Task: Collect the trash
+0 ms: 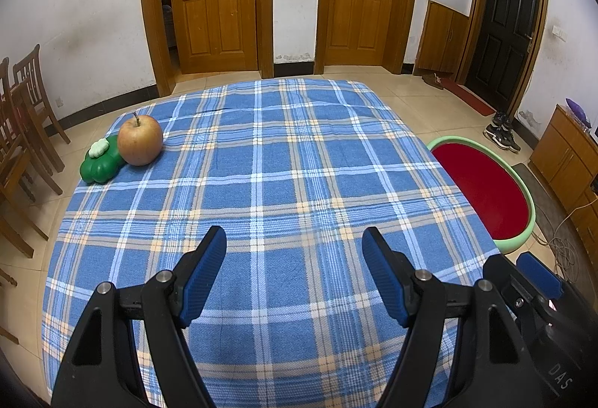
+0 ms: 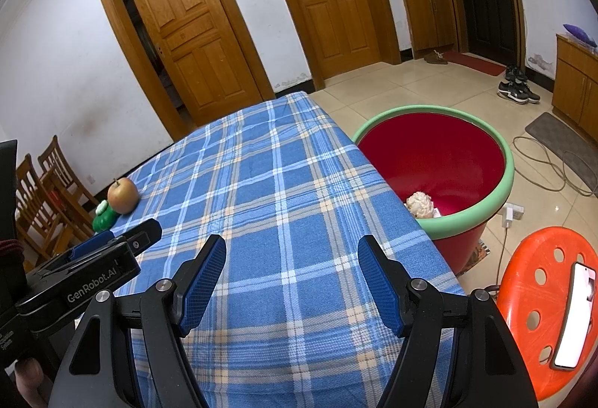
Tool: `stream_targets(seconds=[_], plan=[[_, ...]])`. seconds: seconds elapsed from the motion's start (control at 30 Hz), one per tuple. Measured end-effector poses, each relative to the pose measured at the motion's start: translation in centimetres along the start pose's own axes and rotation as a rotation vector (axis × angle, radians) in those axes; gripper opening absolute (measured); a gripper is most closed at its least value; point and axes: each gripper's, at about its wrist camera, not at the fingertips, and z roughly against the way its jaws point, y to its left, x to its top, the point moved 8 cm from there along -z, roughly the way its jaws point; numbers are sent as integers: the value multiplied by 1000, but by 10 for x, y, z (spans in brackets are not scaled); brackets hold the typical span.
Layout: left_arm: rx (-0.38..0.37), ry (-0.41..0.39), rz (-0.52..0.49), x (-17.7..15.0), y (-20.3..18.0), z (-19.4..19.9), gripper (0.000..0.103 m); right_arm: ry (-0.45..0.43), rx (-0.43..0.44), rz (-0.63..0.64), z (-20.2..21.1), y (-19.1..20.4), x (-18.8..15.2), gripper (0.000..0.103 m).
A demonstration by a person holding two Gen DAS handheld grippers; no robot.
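Note:
A red bin with a green rim (image 2: 482, 206) stands on the floor at the table's right edge, also seen in the left wrist view (image 1: 527, 198). A crumpled white paper ball (image 2: 419, 204) lies inside it. My left gripper (image 1: 293, 239) hovers open over the blue plaid tablecloth (image 1: 261, 165), nothing between its blue pads. My right gripper (image 2: 291, 247) is open too, over the cloth's near right part, empty. An apple (image 1: 140, 140) and a green toy (image 1: 101, 165) rest at the table's far left corner.
Wooden chairs (image 1: 26, 116) stand left of the table. An orange stool (image 2: 538, 299) with a phone (image 2: 575, 318) on it sits at the near right. Cables (image 2: 542, 161), a mat and shoes (image 2: 517, 92) lie on the tiled floor; a wooden cabinet (image 2: 577, 79) lines the right wall.

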Motion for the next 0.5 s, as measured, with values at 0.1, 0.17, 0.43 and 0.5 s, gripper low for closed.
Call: stream_targets(seconds=[0.1,0.17,0.43,0.5], plan=[[-1,0,2,0,0,0,75,0,0,0,0,0,0,74],[0,-1,2,0,1,0,75,-1,0,0,0,1,0,74],[0,0,3,0,1,1,75,0,0,0,0,0,0,74],[-1,0,3,0,1,1,75,0,0,0,0,1,0,74]])
